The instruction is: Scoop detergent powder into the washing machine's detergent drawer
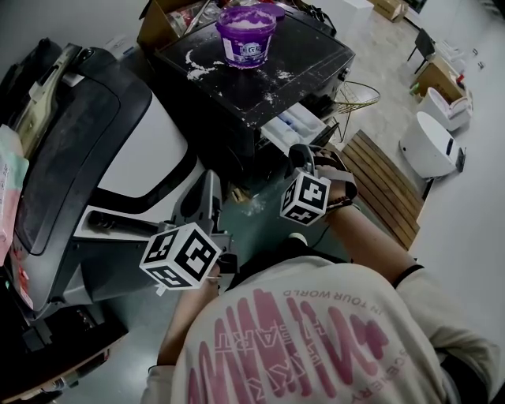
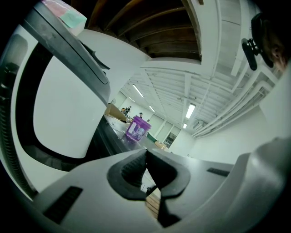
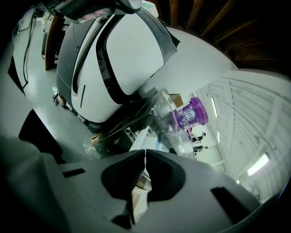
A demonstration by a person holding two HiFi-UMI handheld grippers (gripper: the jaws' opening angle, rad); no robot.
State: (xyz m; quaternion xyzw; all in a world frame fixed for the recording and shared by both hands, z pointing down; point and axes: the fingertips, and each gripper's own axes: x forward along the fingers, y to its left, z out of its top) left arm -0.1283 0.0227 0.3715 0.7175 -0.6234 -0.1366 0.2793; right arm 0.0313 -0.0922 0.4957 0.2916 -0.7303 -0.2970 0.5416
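Note:
A purple detergent tub [image 1: 247, 33] full of white powder stands on top of the black washing machine [image 1: 316, 59]. Its white detergent drawer [image 1: 296, 126] is pulled open at the front. My right gripper [image 1: 300, 154] is just below the drawer, shut, with nothing between its pads. The right gripper view shows the drawer [image 3: 143, 139] close ahead and the tub [image 3: 191, 113] beyond. My left gripper [image 1: 207, 197] hovers lower and to the left, shut and empty. The left gripper view shows the tub [image 2: 137, 129] far off over the meeting pads [image 2: 132, 168].
Spilled powder [image 1: 197, 67] streaks the machine top. A large grey and white machine [image 1: 95, 142] fills the left side. A wooden slatted panel [image 1: 387, 185] lies to the right, with a white round appliance [image 1: 430, 146] beyond. Cardboard boxes [image 1: 162, 24] sit behind.

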